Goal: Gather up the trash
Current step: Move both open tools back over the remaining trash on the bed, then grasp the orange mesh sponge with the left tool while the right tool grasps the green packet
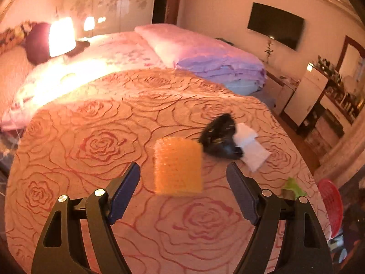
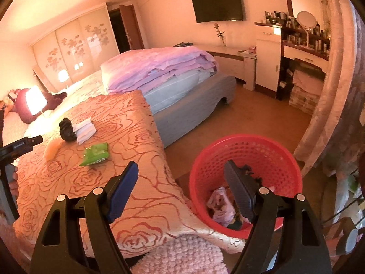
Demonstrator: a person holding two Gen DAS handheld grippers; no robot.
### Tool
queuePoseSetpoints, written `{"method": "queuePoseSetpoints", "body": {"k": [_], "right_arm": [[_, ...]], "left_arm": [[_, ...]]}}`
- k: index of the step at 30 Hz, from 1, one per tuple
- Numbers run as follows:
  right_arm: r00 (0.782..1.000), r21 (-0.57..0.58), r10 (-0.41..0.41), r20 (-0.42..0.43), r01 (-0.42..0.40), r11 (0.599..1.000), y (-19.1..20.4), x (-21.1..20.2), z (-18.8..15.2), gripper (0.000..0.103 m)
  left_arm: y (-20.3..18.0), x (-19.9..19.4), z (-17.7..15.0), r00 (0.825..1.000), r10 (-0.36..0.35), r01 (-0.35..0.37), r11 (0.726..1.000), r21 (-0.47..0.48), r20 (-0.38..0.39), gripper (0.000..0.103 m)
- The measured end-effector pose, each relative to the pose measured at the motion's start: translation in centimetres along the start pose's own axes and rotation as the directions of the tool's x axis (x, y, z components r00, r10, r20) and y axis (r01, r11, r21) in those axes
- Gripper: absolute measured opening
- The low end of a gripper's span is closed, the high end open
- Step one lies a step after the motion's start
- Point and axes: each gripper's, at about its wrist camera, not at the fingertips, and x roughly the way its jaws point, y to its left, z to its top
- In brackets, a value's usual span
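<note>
An orange bristly hair roller (image 1: 178, 165) lies on the rose-patterned bedspread (image 1: 95, 137), just ahead of my open left gripper (image 1: 183, 173) and between its finger lines. Beyond it lie a crumpled black wrapper (image 1: 220, 137) and a white tissue (image 1: 249, 147). A green wrapper (image 1: 292, 188) lies at the right. My right gripper (image 2: 181, 178) is open and empty, over the bed's edge and the red basket (image 2: 280, 157), which holds several pieces of trash. The right wrist view also shows the green wrapper (image 2: 95, 154), black wrapper (image 2: 66, 129), tissue (image 2: 85, 129) and roller (image 2: 53, 148).
Folded pink and purple quilts (image 2: 164, 67) lie on the bed beyond the spread. A lit lamp (image 1: 61, 36) stands at the left. A dresser and shelves (image 2: 303, 45) stand along the far wall. A pink fluffy cloth (image 2: 187, 255) lies below my right gripper.
</note>
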Motion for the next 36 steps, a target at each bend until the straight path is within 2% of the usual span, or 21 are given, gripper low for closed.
{"method": "queuePoseSetpoints", "body": {"k": [2,9,13,19,23,27,36], "right_arm": [[1.000,-0.002,0.008,-0.006,-0.008,1.000,0.3,0.2,-0.2,0.075],[1.000,-0.015,0.003,-0.024,-0.003,1.000,0.6,0.9,-0.6,0.075],[1.000,-0.011,-0.002,-0.032,0.001,1.000,0.6,1.3,-0.7,0.075],[0.999,-0.021,0.003,-0.041,-0.003,1.000,1.0,1.7,-0.9,0.075],[0.999,-0.039,0.016,-0.038,-0.017,0.999,1.9,1.8,-0.8,0.075],[0.998,-0.079,0.043,-0.034,-0.045,0.996,3.6,2.1,-0.3,0.075],[0.989,-0.153,0.123,-0.081,-0.134,0.979,8.4,4.8,0.6,0.075]], "left_arm": [[0.5,1.1,0.2,1.000,-0.019,0.019,1.000,-0.010,-0.025,0.075],[-0.8,4.0,0.4,0.999,0.011,-0.009,0.999,0.047,-0.049,0.074],[-0.6,5.1,0.4,0.997,0.026,-0.022,0.998,0.059,-0.075,0.044],[-0.9,5.1,-0.1,0.997,0.052,-0.046,0.994,0.099,-0.059,0.025],[-1.2,4.5,-0.7,0.997,0.058,-0.051,0.992,0.117,-0.054,0.021],[-1.7,2.9,-2.1,0.998,0.031,-0.025,0.993,0.116,-0.055,0.017],[-1.6,0.2,-5.1,0.999,-0.006,0.010,0.996,0.088,-0.044,0.016]]}}
